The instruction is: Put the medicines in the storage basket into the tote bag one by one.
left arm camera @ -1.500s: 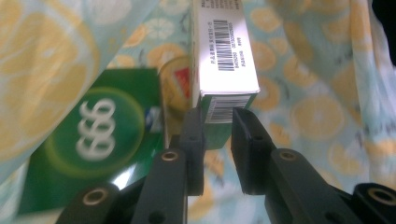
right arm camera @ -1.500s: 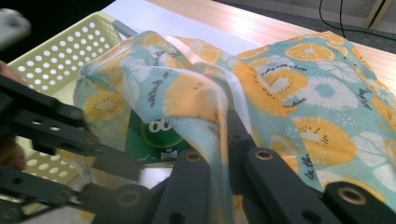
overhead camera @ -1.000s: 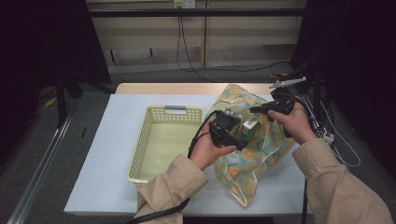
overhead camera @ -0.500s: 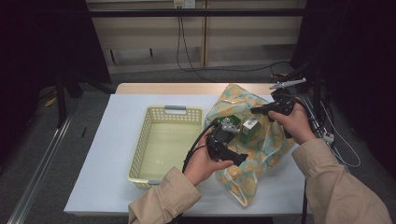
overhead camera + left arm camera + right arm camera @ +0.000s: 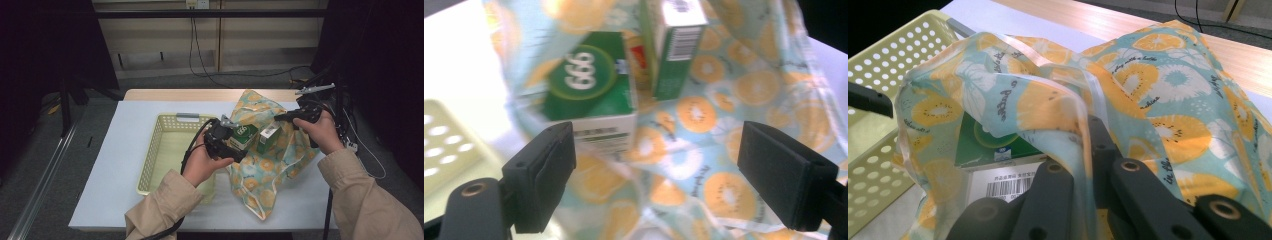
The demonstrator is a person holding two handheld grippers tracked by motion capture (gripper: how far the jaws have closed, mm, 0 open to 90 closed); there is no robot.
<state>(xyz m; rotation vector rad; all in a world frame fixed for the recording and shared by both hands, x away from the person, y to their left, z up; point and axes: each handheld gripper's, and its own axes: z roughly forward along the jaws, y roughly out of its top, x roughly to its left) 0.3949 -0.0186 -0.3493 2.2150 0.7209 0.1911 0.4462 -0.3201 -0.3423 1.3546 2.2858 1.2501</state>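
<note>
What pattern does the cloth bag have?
Orange fruit slices on light blue bag; right gripper view shows it best.

Two green boxes [image 5: 243, 136] stand inside the orange-print bag [image 5: 260, 175].

A white table [image 5: 120, 150] with a pale wooden strip along its far edge stands in the middle of the frame on grey carpet [image 5: 45, 165]. Behind it, across the top, runs a light panelled wall [image 5: 260, 35] with a socket [image 5: 196, 4] at the upper edge and black cables [image 5: 192, 45] hanging to the floor. Dark curtains [image 5: 45, 45] close off the upper left and right. A metal rail [image 5: 47, 175] crosses the lower left. The light is dim and even.
</note>
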